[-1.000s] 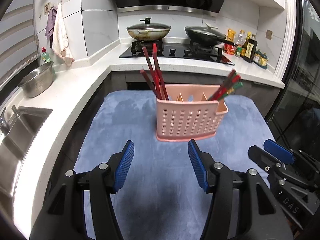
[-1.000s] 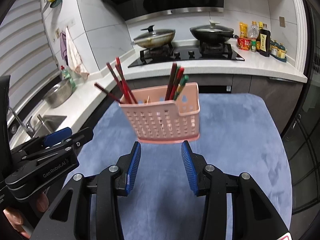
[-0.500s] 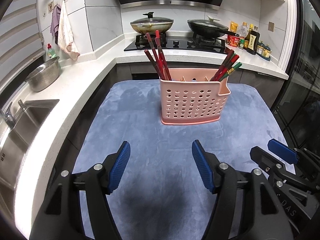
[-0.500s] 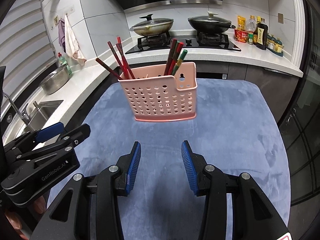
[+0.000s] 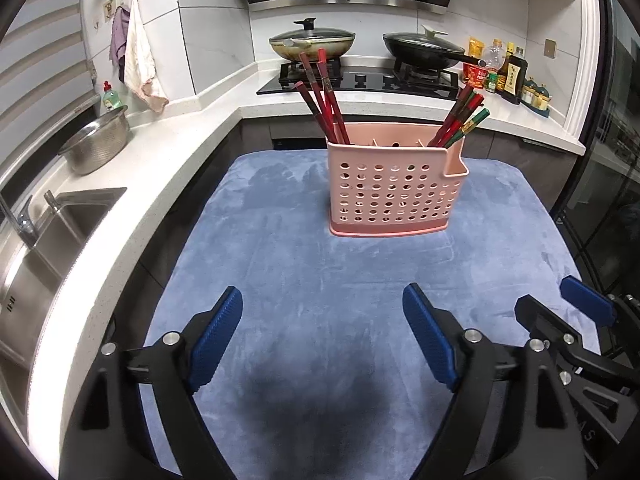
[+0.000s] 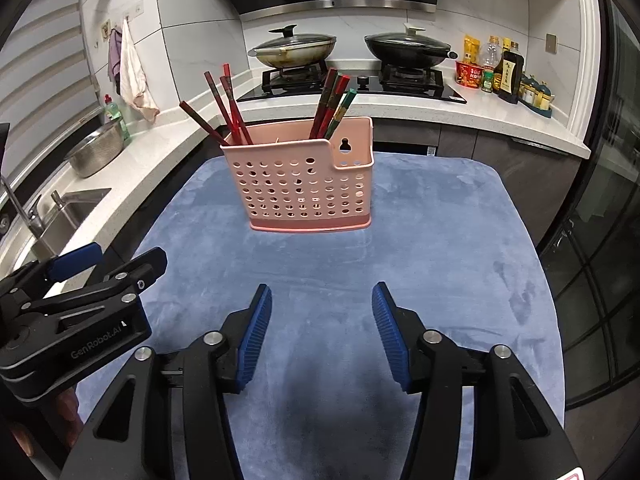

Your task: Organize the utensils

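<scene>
Looking at it, both the left gripper [image 5: 322,336] and right gripper [image 6: 322,334] have just been opening their jaws, now wide with nothing between them. The pink holder [image 5: 394,184] sits mid-table on the blue mat [image 5: 280,280], chopsticks [image 5: 320,96] leaning outward left and right, so bumping them probably tips it.

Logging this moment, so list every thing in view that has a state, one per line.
Pink perforated plastic utensil basket: upright on blue cloth.
Red chopsticks: standing in basket's left and right ends.
Left gripper: open, empty, just widened.
Right gripper: open, empty, just widened.
Two pans: lidded.
</scene>
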A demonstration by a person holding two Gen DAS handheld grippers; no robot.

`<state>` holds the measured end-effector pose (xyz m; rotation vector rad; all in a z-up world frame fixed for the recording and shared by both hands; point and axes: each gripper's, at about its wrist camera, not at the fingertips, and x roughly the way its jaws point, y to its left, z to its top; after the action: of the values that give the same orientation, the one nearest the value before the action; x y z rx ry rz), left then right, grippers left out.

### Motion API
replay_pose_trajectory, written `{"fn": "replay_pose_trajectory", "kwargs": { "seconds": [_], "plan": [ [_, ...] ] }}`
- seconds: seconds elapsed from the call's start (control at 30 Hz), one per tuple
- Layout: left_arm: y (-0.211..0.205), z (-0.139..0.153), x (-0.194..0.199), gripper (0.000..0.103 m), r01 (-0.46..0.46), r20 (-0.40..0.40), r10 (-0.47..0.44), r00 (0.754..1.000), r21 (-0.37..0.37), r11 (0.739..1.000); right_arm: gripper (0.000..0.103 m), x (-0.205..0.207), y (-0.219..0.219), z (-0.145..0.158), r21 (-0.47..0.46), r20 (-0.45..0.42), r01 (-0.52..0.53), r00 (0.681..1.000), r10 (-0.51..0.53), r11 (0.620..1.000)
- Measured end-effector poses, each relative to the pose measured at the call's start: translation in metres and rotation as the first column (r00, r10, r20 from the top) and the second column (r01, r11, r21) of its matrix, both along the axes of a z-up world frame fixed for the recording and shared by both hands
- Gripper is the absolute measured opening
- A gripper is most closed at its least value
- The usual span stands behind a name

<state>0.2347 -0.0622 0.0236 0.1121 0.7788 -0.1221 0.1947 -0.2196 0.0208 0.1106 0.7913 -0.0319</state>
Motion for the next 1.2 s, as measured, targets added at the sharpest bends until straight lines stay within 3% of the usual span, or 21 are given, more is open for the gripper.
{"fn": "replay_pose_trajectory", "kwargs": {
  "seconds": [0.2,0.4,0.43,0.6,0.63,0.83,1.2],
  "plan": [
    [0.002,-0.003,0.001,0.087,-0.015,-0.004,0.016,1.0,0.005,1.0,0.064,0.001,0.0,-0.001,-0.025,-0.001,0.008,1.0,-0.008,1.0],
    [0.002,-0.008,0.004,0.088,-0.028,-0.014,0.028,1.0,0.013,1.0,0.077,0.004,-0.005,-0.007,0.024,-0.018,-0.012,1.0,0.013,1.0],
    [0.003,-0.008,0.005,0.09,-0.027,-0.018,0.027,0.999,0.008,1.0,0.083,0.005,-0.006,-0.008,0.028,-0.025,-0.007,1.0,0.008,1.0],
    [0.004,-0.012,0.007,0.09,-0.03,-0.033,0.031,0.999,0.009,0.999,0.089,0.005,-0.009,-0.009,0.01,-0.02,0.018,1.0,-0.017,1.0],
    [0.003,-0.013,0.007,0.09,-0.035,-0.031,0.036,0.999,0.015,0.999,0.098,0.006,-0.009,-0.01,0.007,-0.024,0.018,1.0,-0.018,1.0],
    [0.001,-0.015,0.007,0.09,-0.035,-0.032,0.036,0.999,0.023,0.999,0.097,0.004,-0.007,-0.006,-0.066,0.007,0.05,0.999,-0.049,0.997],
    [0.002,-0.016,0.006,0.09,-0.046,-0.023,0.047,0.999,0.023,0.999,0.097,0.005,-0.007,-0.008,-0.065,-0.004,0.056,0.998,-0.056,0.996]
  ]
}}
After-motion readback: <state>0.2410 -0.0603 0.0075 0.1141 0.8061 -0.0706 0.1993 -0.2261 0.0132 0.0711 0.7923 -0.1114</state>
